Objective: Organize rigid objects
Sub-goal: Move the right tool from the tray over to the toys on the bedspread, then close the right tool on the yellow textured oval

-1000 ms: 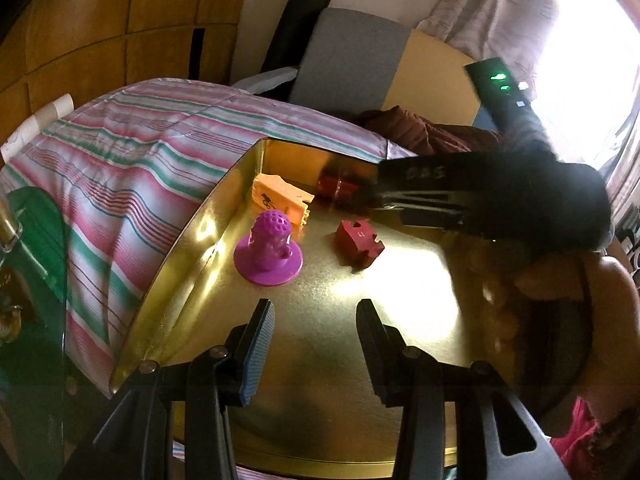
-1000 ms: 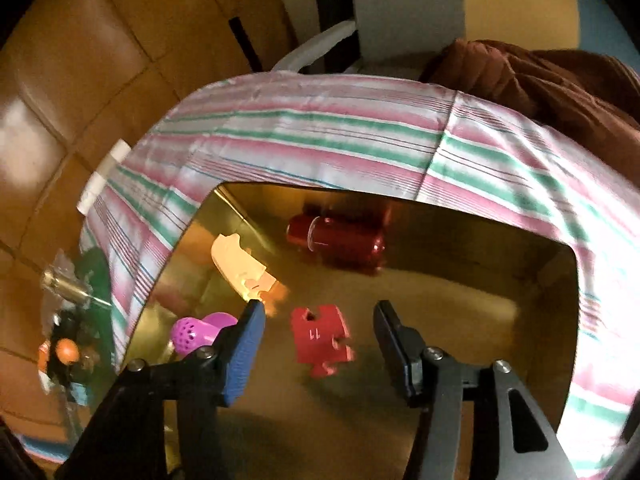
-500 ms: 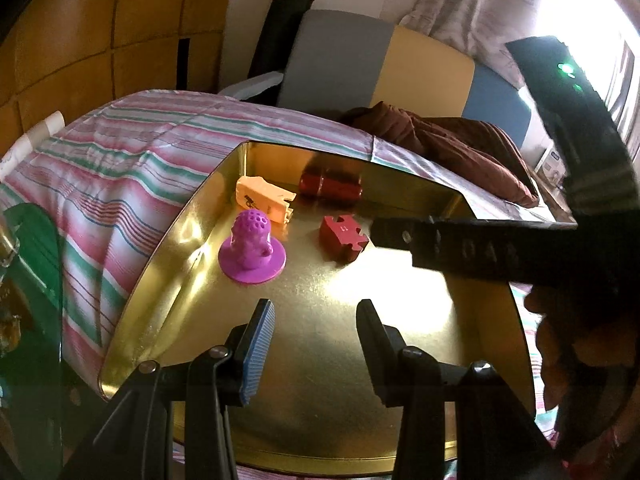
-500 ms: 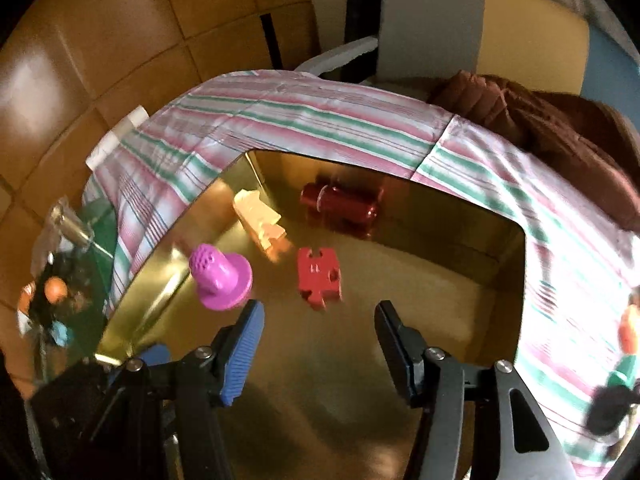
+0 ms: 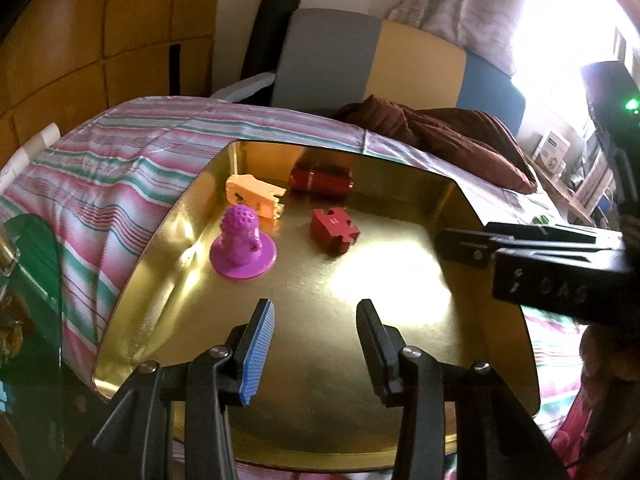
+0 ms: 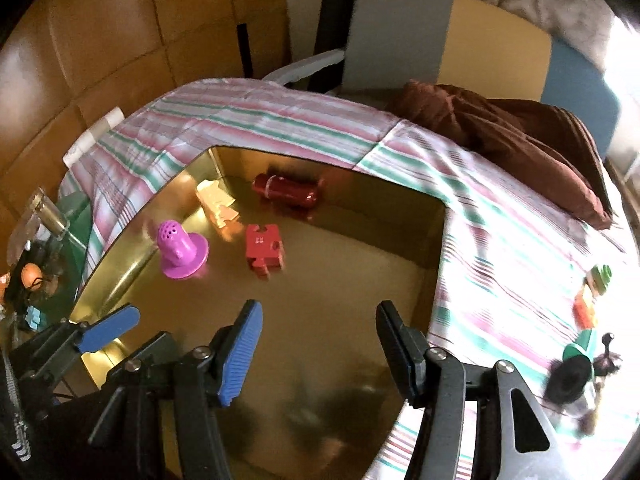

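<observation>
A gold tray (image 5: 400, 288) lies on a striped cloth. Inside it, towards the far left, are a purple perforated knob on a round base (image 5: 242, 246), an orange block (image 5: 254, 196), a red puzzle piece (image 5: 334, 230) and a dark red cylinder (image 5: 322, 178) lying by the back wall. My left gripper (image 5: 314, 320) is open over the tray's near part, nothing between its fingers. My right gripper (image 6: 320, 344) hovers above the tray (image 6: 340, 300); its jaws are opening and empty. The puzzle piece (image 6: 264, 246) and the knob (image 6: 180, 250) lie well ahead of it.
In the left wrist view the right gripper (image 5: 452, 242) crosses the tray's right rim. One blue pad (image 6: 108, 328) of the left gripper shows at lower left. Small green and orange objects (image 6: 594, 284) lie on the cloth (image 6: 500, 264) to the right. A brown cushion (image 6: 520, 132) sits beyond.
My right gripper has drawn back from the far part of the tray towards its near right side, and its jaws stand wider. The left gripper has barely moved. The tray's objects lie as before.
</observation>
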A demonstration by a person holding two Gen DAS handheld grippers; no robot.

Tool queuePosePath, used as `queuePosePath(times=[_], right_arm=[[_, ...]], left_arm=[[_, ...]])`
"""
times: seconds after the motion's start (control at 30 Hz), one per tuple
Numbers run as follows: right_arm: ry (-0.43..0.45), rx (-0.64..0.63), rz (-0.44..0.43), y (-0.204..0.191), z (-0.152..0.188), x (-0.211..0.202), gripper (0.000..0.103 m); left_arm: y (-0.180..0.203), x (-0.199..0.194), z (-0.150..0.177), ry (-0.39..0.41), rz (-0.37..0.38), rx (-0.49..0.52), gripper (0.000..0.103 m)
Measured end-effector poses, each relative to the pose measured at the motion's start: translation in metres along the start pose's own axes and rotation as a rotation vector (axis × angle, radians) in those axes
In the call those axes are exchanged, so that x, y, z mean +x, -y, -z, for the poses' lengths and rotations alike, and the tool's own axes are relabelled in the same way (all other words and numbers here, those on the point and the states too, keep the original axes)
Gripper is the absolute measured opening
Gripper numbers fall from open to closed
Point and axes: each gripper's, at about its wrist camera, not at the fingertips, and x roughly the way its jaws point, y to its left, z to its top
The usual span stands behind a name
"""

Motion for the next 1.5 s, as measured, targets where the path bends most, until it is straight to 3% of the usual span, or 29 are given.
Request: queuePosePath(times=[0.43,0.6,0.77,1.0,1.13,1.23,1.33,1.4,1.5], right_arm=[[0.036,0.082,0.086,0.058,0.043,-0.036,0.064],[-0.007,0.143,0.122,0.095,0.073,-0.037,0.069],[-0.054,0.246,0.174,0.149,0.109,-0.045,0.069],[-0.021,0.435,0.336,0.262,0.125,-0.078,0.074],[-0.071,0.543,0.318,0.329,0.129,-0.068,0.074],[-0.11,0.592,0.272,0.357,0.136,-0.053,0.074],[-0.095,0.626,0.248,0.367,0.147,-0.045,0.073],[-0.132,0.658,0.192,0.37,0.152,-0.036,0.067],[-0.153,0.619,0.219,0.361,0.151,-0.034,0.062]], left_arm=[[0.034,-0.015,0.006,0.052,0.081,0.112,0.043],[0.047,-0.02,0.01,0.067,0.104,0.164,0.043],[0.061,-0.025,0.016,0.075,0.14,0.203,0.043],[0.087,-0.035,0.021,0.096,0.191,0.259,0.043],[0.108,-0.036,0.024,0.069,0.221,0.282,0.043],[0.122,-0.038,0.029,0.067,0.226,0.32,0.043],[0.137,-0.042,0.033,0.067,0.239,0.371,0.043],[0.146,-0.043,0.034,0.065,0.247,0.393,0.043],[0.159,-0.042,0.033,0.059,0.275,0.403,0.043]])
